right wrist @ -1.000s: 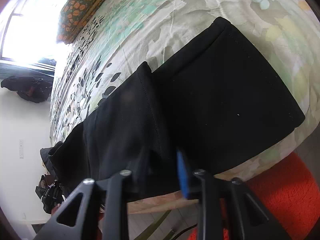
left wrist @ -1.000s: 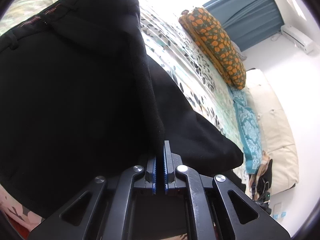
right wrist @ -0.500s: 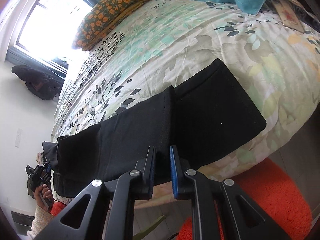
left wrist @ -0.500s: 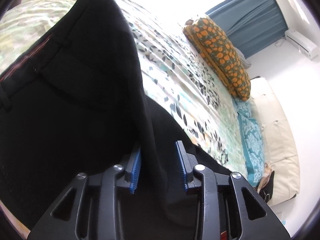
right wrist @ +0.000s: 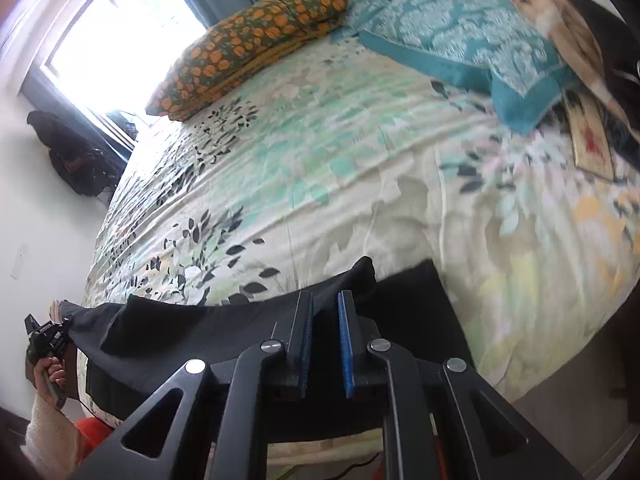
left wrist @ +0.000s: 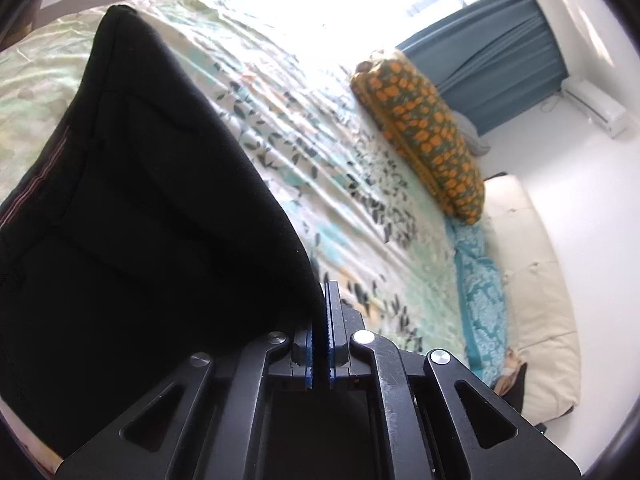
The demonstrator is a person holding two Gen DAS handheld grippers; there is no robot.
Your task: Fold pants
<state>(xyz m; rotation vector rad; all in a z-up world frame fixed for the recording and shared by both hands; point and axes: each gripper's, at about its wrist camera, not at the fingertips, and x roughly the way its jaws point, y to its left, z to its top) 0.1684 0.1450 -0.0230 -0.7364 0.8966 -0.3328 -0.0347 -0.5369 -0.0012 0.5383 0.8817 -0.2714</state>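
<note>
Black pants (left wrist: 132, 216) lie along the near edge of a bed with a floral cover (left wrist: 320, 128). In the left wrist view my left gripper (left wrist: 325, 292) is shut on the pants' edge near the waistband and lifts the cloth off the bed. In the right wrist view the pants (right wrist: 224, 332) stretch leftward, and my right gripper (right wrist: 325, 300) pinches a raised fold of the leg cloth between narrowly spaced jaws. The other gripper (right wrist: 44, 340) shows at far left, held by a hand.
An orange-dotted folded blanket (right wrist: 248, 44) and a teal patterned pillow (right wrist: 460, 44) lie at the head of the bed. A cream headboard (left wrist: 532, 280), a blue curtain (left wrist: 492, 60) and a bright window (right wrist: 120, 40) lie beyond. An orange rug (right wrist: 92, 428) lies on the floor.
My left gripper, open around the cloth edge half a second ago, has shut on it and lifted. My right gripper has risen with the leg fold, pulling the pants up off the bed.
</note>
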